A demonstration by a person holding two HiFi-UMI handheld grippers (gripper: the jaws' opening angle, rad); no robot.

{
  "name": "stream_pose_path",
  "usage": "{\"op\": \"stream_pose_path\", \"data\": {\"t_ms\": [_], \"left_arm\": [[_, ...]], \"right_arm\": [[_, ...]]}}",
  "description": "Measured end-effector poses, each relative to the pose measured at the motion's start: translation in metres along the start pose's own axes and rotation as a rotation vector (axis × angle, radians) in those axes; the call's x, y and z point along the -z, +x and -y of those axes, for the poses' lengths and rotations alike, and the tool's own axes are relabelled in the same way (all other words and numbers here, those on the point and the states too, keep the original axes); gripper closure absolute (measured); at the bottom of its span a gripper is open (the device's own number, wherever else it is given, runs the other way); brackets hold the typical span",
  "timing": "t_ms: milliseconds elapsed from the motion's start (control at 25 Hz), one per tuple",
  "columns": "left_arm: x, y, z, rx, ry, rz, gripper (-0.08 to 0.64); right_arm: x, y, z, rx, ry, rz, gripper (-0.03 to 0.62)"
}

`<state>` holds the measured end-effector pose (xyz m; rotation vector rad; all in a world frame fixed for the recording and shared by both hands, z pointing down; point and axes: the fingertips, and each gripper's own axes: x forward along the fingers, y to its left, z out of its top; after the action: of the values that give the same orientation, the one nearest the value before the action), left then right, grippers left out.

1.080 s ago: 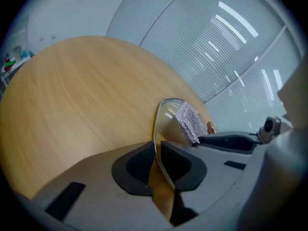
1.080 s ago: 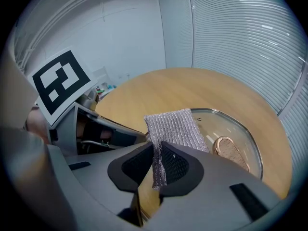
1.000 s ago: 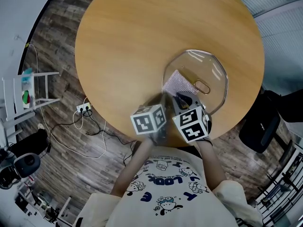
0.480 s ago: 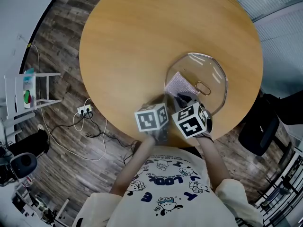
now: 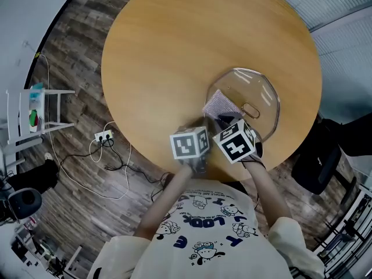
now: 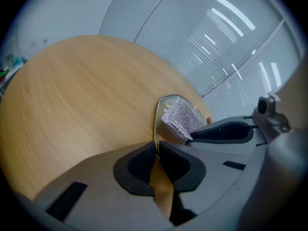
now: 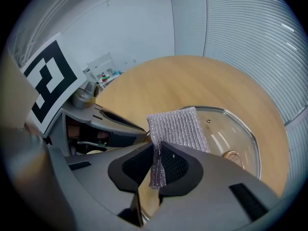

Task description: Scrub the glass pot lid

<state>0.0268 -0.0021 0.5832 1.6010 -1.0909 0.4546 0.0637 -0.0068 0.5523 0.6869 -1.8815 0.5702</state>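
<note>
A person in a white printed shirt is standing at a round light-wood surface (image 5: 174, 51), working a tool in each hand. The round clear glass pot lid with a thin metal rim (image 5: 260, 93) is sitting near the surface's edge closest to the person, toward their right side. The left tool (image 6: 156, 148) is clamping the lid's near rim, with its dark pads pressed together on that thin edge. The right tool (image 7: 157, 165) is pinching one end of a silver mesh scrubbing pad (image 7: 179, 128), and its jaws are closed tight on the fabric. The free part of the pad is spreading out over the glass on the lid's near-left portion, just beside the spot where the left tool is holding the rim. A small oval handle (image 5: 250, 108) is showing at the middle of the lid, just beyond the pad. The two tools are working close together at the near edge, their marker cubes almost touching.
</note>
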Motion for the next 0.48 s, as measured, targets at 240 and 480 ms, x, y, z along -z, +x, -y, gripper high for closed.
{"op": "stream_pose_path", "data": {"t_ms": [240,480], "left_arm": [[-0.0001,0.0005,0.0004,0.003,0.007,-0.004,0.523],[-0.0005,0.0021,0.0021,0.001,0.018,-0.005,0.523]], "right_arm": [[-0.0011,0.0022,-0.0009,-0.022,-0.020,-0.029,0.530],[-0.0021,0.0036,0.0022,-0.053,-0.001,-0.057,0.531]]}}
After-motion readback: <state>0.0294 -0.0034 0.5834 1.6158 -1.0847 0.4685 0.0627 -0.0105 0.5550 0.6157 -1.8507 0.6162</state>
